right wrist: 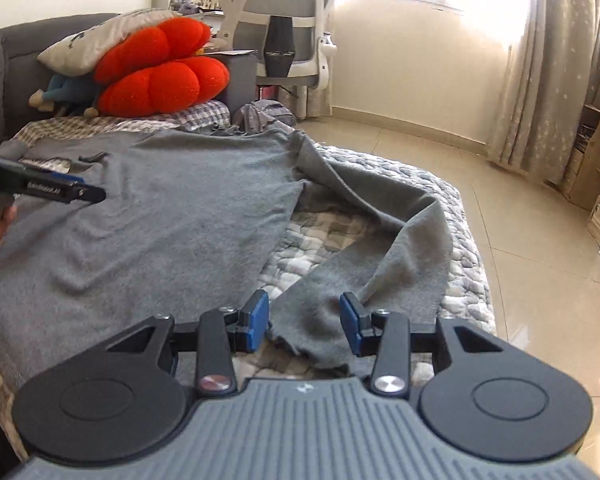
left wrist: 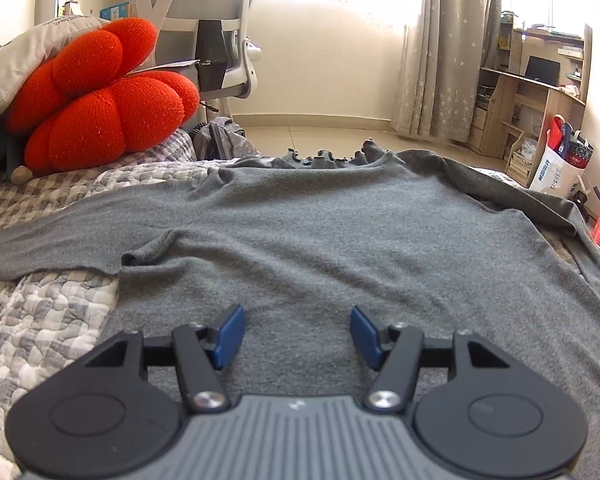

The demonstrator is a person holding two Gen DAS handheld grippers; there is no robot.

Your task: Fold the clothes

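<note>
The grey sweater [left wrist: 320, 216] lies spread across the bed [left wrist: 40, 312], filling mid-frame for folding, so the left tool [left wrist: 297, 334] hovers apart over its body while the right tool [right wrist: 304, 322] straddles, unclamped, the sleeve [right wrist: 404, 248] at lower centre.

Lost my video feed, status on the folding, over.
Left gripper open above gray sweater. Right gripper open, sleeve end between its pads. Sweater flat on quilt, unfolded. Nothing in the way.

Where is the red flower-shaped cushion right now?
The red cushion sits at the upper left of both wrist views, on the checked quilt beyond the grey sweater, tucked under a pale pillow.
</note>
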